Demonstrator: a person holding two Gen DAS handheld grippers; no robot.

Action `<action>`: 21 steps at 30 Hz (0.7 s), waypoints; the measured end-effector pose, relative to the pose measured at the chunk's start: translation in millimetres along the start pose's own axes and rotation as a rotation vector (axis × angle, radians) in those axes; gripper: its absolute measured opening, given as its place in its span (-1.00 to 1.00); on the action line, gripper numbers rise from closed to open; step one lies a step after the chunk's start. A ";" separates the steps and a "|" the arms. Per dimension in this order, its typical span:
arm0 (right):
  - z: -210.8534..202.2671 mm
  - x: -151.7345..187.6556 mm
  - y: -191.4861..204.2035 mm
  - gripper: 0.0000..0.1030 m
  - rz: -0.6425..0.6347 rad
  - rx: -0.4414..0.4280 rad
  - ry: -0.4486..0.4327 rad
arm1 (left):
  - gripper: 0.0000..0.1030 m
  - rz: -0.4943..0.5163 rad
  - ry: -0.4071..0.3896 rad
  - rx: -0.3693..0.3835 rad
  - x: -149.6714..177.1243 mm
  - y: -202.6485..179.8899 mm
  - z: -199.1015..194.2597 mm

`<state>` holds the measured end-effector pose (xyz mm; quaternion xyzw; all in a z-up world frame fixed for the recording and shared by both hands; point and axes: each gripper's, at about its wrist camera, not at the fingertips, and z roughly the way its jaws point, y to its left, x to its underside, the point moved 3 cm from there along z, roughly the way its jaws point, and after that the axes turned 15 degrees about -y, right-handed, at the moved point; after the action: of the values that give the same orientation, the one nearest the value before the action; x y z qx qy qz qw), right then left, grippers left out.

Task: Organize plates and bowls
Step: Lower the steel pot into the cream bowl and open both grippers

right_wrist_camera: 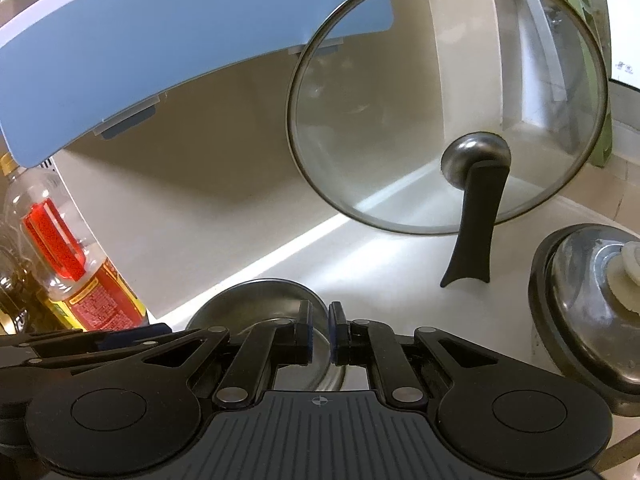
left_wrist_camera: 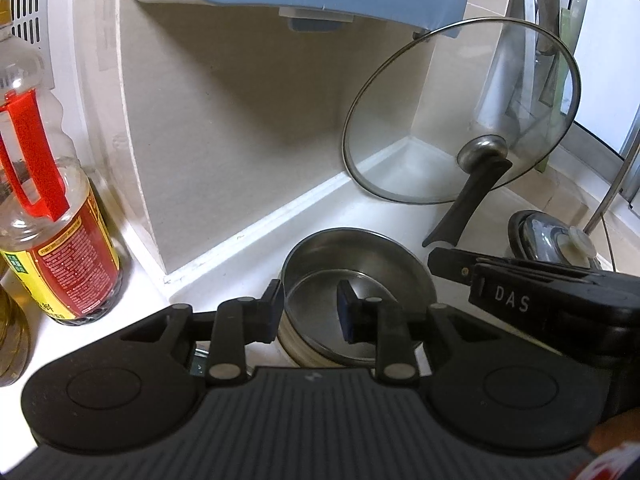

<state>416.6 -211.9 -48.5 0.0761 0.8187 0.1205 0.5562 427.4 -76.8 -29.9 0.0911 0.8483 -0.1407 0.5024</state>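
Straddling steel bowl (left_wrist_camera: 360,264) rim, left claw (left_wrist_camera: 308,312), jaws apart

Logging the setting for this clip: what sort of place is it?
Most likely a home kitchen counter by the stove: a blue range hood overhead, a glass pan lid propped against the wall, a cooking oil bottle, and a steel bowl.

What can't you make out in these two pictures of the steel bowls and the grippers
- Left wrist view: the bowls' near side and what lies beneath them, behind the left gripper.
- Right wrist view: most of the bowl and any contact with the nearly shut right gripper.
- Both views: bottle label print, too small.
- Pot lid, cut off at the right.
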 end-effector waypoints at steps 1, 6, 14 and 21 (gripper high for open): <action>-1.4 0.2 0.2 -0.83 -0.001 -0.002 0.002 | -0.53 0.000 0.001 0.000 0.5 0.2 -1.2; -10.5 2.1 -0.1 -0.78 0.006 -0.003 0.014 | -0.49 -0.007 0.004 0.000 3.4 1.2 -10.6; -36.5 7.4 -5.4 0.07 0.023 -0.005 0.010 | -0.27 -0.014 0.016 0.002 12.4 0.5 -37.2; -59.3 14.7 -9.8 0.21 0.043 -0.019 0.045 | 0.03 -0.005 0.040 0.001 25.6 -3.9 -62.7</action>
<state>356.2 -224.2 -43.4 0.0859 0.8280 0.1419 0.5356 362.2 -59.4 -23.2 0.0920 0.8582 -0.1405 0.4851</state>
